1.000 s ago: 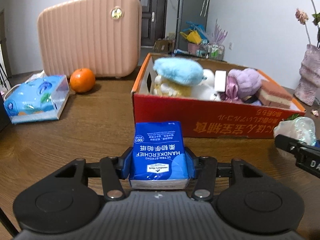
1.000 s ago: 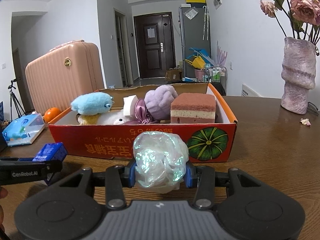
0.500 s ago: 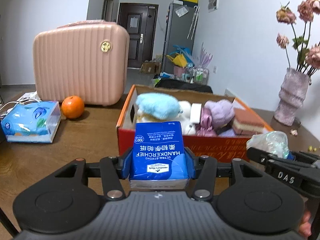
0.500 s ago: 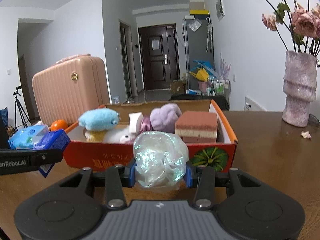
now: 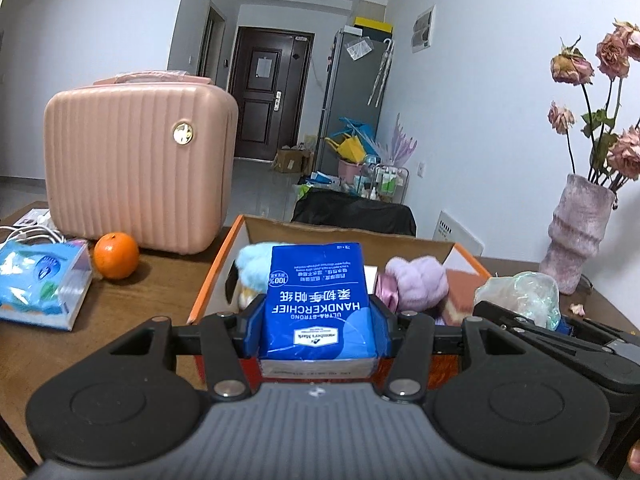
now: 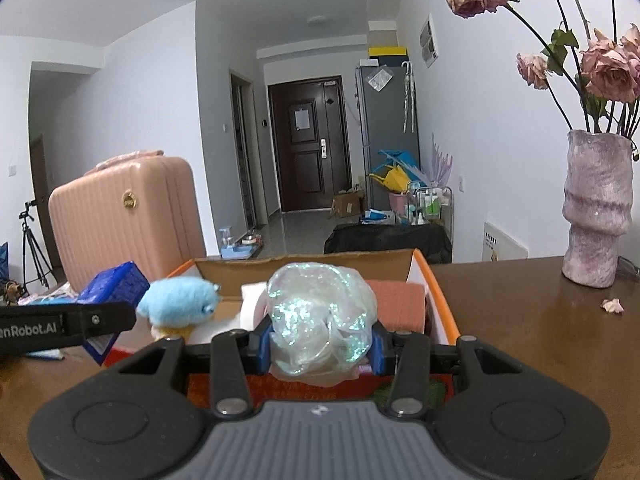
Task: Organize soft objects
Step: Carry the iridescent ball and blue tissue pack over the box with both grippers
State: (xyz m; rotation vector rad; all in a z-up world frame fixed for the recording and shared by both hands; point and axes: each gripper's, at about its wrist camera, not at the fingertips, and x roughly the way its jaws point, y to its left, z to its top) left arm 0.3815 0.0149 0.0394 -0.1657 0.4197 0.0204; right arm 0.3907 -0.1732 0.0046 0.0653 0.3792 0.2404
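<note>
My left gripper [image 5: 316,320] is shut on a blue handkerchief tissue pack [image 5: 318,300], held up in front of the orange cardboard box [image 5: 216,272]. My right gripper [image 6: 320,340] is shut on a crumpled iridescent plastic puff [image 6: 320,316], also held before the box [image 6: 438,300]. Inside the box lie a light blue plush [image 6: 180,300], a lilac plush [image 5: 420,284] and a pink sponge cake [image 6: 400,304]. In the left wrist view the puff [image 5: 524,292] shows at the right; in the right wrist view the tissue pack [image 6: 116,284] shows at the left.
A pink ribbed suitcase [image 5: 136,164] stands at the back left of the wooden table [image 6: 540,340], with an orange [image 5: 116,256] and a blue tissue box [image 5: 40,284] beside it. A pink vase of dried roses [image 6: 596,208] stands at the right.
Both grippers have risen with their loads and tilted up, so the box has sunk lower in both views and sits closer. Both grips are unchanged.
</note>
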